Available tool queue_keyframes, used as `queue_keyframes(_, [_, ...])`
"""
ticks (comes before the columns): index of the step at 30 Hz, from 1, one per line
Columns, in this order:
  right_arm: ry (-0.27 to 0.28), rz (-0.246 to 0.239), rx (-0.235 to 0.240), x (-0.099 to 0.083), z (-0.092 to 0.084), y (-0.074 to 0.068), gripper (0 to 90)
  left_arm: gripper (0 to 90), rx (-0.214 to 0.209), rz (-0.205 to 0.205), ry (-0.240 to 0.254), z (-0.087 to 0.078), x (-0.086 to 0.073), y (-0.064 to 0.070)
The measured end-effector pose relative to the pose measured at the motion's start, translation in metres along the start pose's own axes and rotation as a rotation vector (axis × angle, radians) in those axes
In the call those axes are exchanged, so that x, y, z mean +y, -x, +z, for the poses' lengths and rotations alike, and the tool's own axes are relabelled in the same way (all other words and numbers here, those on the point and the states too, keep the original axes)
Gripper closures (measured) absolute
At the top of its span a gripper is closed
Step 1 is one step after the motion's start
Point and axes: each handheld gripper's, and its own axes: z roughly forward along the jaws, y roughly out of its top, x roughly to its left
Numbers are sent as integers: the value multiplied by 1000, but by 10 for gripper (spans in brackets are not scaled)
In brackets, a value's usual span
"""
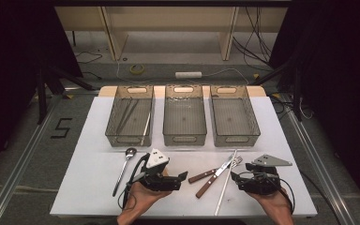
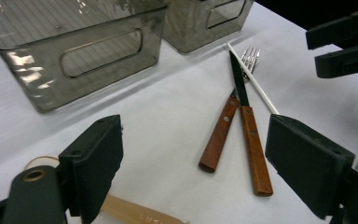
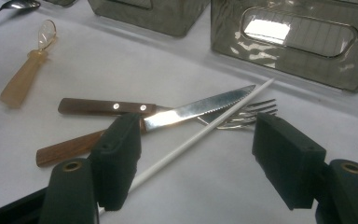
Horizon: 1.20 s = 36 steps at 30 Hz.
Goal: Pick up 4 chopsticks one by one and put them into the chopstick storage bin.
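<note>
High view: wood-handled steel knife (image 1: 214, 170), wood-handled fork (image 1: 219, 176) and white plastic chopstick (image 1: 226, 182) crossed on the white tabletop (image 1: 93, 187), between wide-open, empty left gripper (image 1: 183, 176) and right gripper (image 1: 235, 177).

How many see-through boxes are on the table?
3, in a row at the table's far side: the left box with long thin utensils inside, the middle box and the right box, both looking empty.

I see a wooden-handled knife (image 3: 168, 113) and fork (image 3: 121, 135) crossed flat on the table, a white chopstick (image 3: 200, 126) lying over them.
</note>
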Motion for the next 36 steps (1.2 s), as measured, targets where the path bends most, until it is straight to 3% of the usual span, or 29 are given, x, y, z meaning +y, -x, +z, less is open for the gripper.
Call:
queue_keyframes(14, [0, 6, -4, 0, 0, 1, 336, 182, -45, 53, -21, 12, -5, 28])
queue_keyframes(25, [-1, 7, -4, 0, 0, 1, 335, 195, -103, 121, -72, 28, -16, 60])
queue_keyframes(36, [-1, 10, -5, 0, 0, 2, 336, 208, -136, 167, -98, 43, -25, 81])
